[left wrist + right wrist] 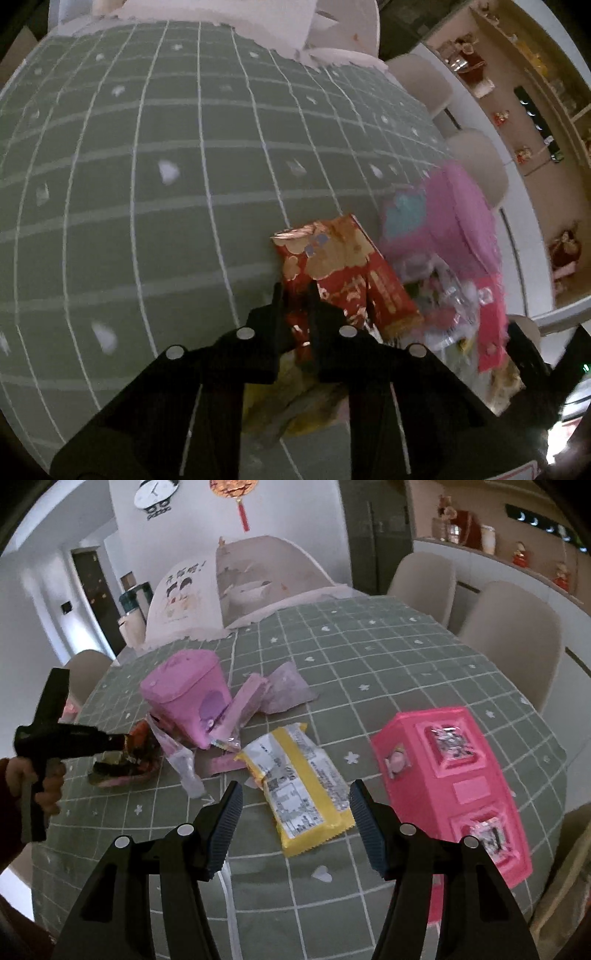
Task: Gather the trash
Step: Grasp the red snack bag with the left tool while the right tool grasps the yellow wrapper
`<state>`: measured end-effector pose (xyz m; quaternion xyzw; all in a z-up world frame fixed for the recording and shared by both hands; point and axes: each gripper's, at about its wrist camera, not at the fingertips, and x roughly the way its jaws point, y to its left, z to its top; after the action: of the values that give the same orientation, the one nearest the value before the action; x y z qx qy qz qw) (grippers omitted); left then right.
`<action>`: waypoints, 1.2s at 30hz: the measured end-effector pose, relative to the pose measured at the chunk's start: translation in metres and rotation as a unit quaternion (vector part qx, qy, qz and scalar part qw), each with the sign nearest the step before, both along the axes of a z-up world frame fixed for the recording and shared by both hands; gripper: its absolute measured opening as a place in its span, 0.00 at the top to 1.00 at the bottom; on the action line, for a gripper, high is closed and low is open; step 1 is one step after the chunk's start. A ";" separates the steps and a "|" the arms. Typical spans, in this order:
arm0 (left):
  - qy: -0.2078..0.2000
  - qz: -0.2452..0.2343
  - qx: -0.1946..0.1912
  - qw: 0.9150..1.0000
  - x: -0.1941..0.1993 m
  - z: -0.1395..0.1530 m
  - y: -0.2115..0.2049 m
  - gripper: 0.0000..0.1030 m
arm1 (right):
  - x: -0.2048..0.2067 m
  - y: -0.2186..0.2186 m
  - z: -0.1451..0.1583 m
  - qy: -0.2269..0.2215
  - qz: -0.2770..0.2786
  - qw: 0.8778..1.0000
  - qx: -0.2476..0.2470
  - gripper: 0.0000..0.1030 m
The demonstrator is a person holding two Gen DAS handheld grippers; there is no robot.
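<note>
Left gripper (295,295) is clamped on one red and gold wrapper (332,266), which sticks out ahead of its fingers over the green checked tablecloth (147,184). To its right lies blurred pink litter; a count there is not possible.

Right gripper (295,805) stands with fingers wide apart, holding nothing. One yellow packet (299,790) lies flat on the cloth directly ahead between the fingers, not touched. One bright pink box (458,782) lies just right of the right finger. Ahead and left sit one pink tub (184,698), one pale purple wrapper (286,688) and one clear wrapper (181,760). Two beige chairs (513,642) stand beyond the table's right edge.
</note>
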<state>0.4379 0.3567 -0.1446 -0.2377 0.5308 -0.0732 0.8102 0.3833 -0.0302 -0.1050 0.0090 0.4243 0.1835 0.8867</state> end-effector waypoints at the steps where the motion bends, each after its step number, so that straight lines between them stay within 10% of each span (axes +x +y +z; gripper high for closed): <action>1: 0.002 -0.001 -0.008 1.000 -0.007 0.001 -0.003 0.92 | 0.001 0.002 0.000 -0.004 0.007 1.000 -0.002 0.45; 13: -0.005 -0.040 -0.011 0.999 -0.063 0.013 -0.044 0.94 | 0.052 0.025 -0.028 0.012 0.100 0.994 -0.049 0.45; 21: -0.025 -0.006 -0.005 1.000 -0.062 0.023 -0.039 0.67 | 0.066 0.029 -0.045 0.037 0.104 0.993 -0.037 0.45; 25: -0.013 0.013 0.003 1.000 -0.055 0.018 -0.035 0.67 | 0.062 0.029 -0.041 0.034 0.104 0.993 -0.047 0.75; 36: 0.030 0.003 0.022 0.999 -0.037 0.004 -0.058 0.64 | 0.020 0.000 -0.002 -0.004 0.049 0.999 -0.013 0.79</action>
<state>0.4005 0.2988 -0.1409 -0.2238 0.5553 -0.0522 0.7993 0.4029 -0.0298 -0.1067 -0.0245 0.4226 0.2216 0.8785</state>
